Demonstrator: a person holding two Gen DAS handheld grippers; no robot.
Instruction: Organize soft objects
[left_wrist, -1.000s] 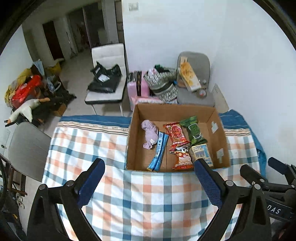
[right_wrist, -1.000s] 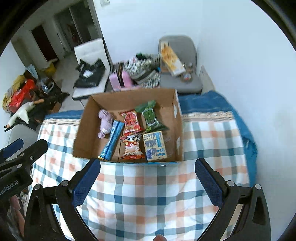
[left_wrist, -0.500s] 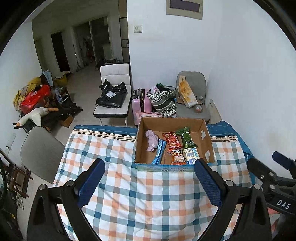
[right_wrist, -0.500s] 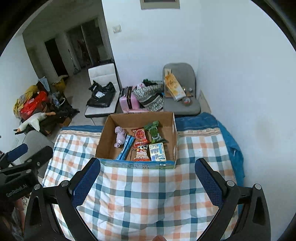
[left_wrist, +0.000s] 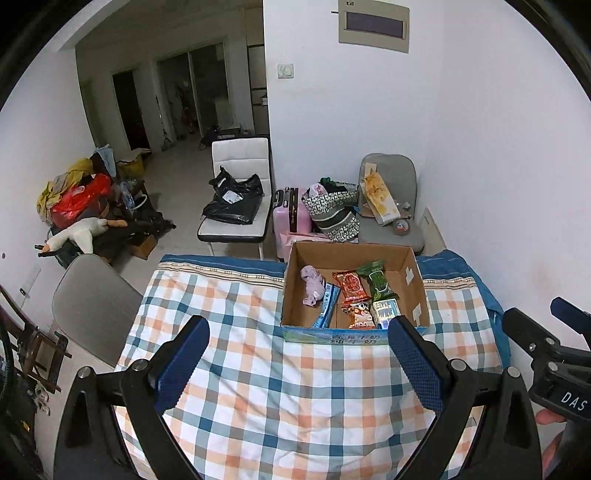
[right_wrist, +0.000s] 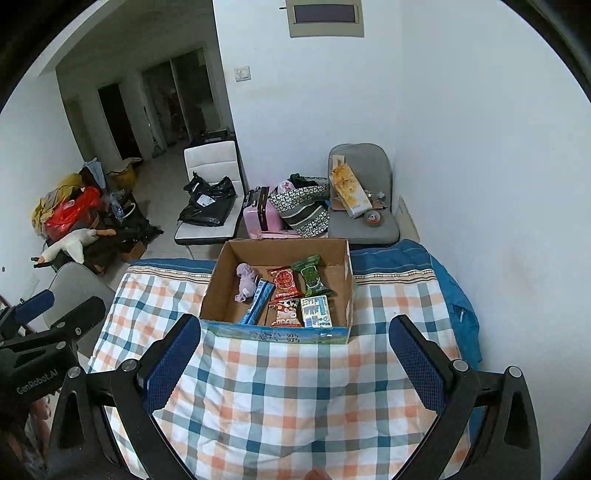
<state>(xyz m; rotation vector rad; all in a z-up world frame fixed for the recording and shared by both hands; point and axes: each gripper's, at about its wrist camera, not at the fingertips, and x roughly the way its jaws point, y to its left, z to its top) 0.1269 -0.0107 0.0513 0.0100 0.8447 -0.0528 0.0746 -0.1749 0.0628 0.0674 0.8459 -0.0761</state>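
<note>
Both hand-held grippers pulled back – jaws spread, empty | cardboard box (left_wrist: 415, 284) holds lilac cloth (left_wrist: 312, 290), snack packets (right_wrist: 284, 282)

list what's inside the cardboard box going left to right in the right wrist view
purple sock → blue wrapper → red snack pack → green snack pack. The two packs at the near edge sit in front of these, so I left them out.
</note>
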